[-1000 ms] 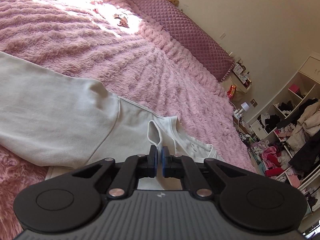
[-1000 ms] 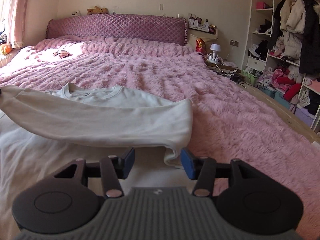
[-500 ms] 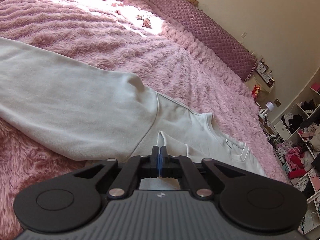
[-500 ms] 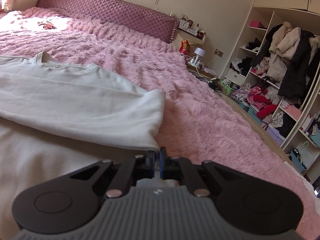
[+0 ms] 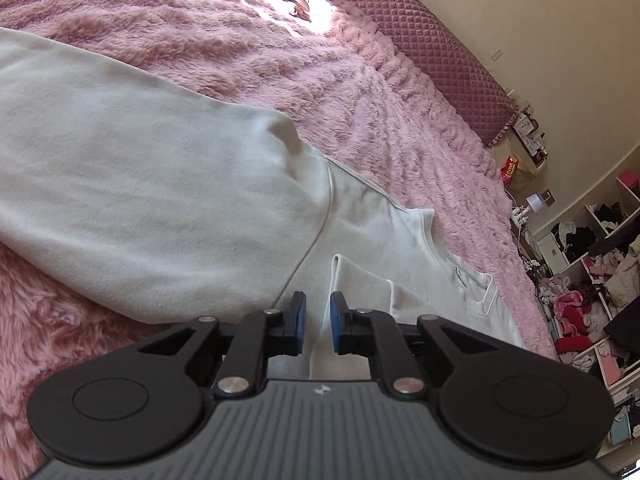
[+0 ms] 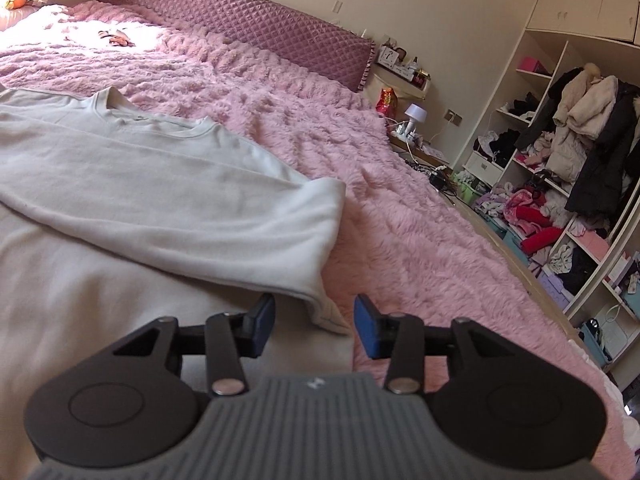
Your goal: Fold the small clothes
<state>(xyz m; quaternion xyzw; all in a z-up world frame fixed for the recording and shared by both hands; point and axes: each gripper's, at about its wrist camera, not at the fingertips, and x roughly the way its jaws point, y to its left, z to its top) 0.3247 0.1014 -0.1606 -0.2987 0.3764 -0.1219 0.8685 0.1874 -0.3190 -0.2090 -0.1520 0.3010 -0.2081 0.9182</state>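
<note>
Both claws have released the white sweatshirt (image 6: 132,184) since half a second ago, when they were clamped shut. The left claw (image 5: 317,322) is opening, narrow, above the folded-in cuff (image 5: 352,276). The right claw (image 6: 315,326) is opening, about half wide, the sleeve's fold edge just ahead, unpinched. Judgement: sleeve fold placed. The sweatshirt lies flat on the pink plush bed (image 6: 400,220), below the quilted headboard (image 6: 248,24); cluttered shelves (image 6: 560,184) stand beyond the bed.

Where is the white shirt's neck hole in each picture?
Left wrist view: the neck hole sits right of centre, just beyond the left gripper, whose jaws are opening.
Right wrist view: the neck hole sits upper left, far from the right gripper, also opening.
Shared landmark: the purple headboard.
</note>
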